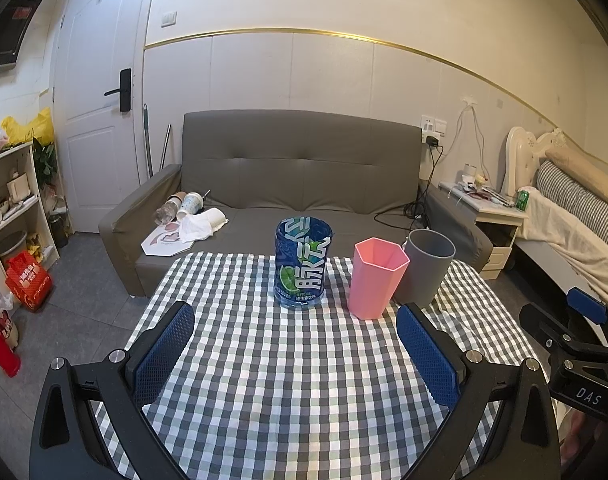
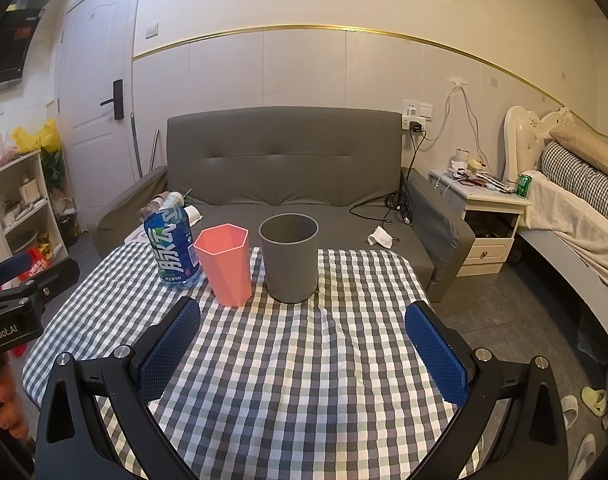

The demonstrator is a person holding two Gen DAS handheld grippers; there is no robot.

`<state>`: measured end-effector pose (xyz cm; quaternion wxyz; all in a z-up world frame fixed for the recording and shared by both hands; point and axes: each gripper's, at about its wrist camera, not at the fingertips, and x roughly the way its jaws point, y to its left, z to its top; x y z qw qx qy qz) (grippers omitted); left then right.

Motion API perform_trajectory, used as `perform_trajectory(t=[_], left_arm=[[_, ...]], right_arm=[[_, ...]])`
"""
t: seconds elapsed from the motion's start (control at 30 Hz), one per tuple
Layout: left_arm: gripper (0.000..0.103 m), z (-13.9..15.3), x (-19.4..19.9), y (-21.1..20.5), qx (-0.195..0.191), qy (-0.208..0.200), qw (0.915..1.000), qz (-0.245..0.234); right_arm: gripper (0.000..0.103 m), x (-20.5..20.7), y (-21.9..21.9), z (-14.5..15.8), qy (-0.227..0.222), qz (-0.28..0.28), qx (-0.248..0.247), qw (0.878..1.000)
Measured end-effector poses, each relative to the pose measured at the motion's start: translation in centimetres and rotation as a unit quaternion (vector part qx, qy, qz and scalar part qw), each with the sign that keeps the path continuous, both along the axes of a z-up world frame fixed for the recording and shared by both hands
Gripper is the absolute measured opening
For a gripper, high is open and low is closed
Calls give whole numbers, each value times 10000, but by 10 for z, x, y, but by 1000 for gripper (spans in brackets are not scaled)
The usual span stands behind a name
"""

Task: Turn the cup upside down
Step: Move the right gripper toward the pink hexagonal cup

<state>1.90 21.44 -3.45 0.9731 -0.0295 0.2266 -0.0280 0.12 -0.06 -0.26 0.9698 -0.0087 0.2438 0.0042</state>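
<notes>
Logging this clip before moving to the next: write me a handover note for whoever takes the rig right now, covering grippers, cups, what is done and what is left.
Left gripper: open, empty, held over the near part of the checked tablecloth.
Right gripper: open, empty, also short of the cups.
Standing in a row at the far end, left to right: cut blue bottle, pink cup, grey cup. All upright, mouths up.
Done: nothing flipped yet.
Left: grasp a cup, turn it over, set it rim down. The right gripper probably suits the grey cup, which is straight ahead of it.
</notes>
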Motion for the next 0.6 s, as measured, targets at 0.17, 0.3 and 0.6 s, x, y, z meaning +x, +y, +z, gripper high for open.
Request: perform_trajectory(t=[0.17, 0.3, 0.6], left_arm=[[103, -2, -1, -1, 7, -4, 10000, -9], [103, -1, -1, 0, -8, 1, 10000, -4], [103, 0, 0, -2, -34, 25, 10000, -13]], right_arm=[[103, 0, 0, 0, -7, -1, -7, 10000], [103, 0, 0, 0, -5, 1, -2, 10000], [103, 1, -1, -2, 13, -34, -33, 10000]])
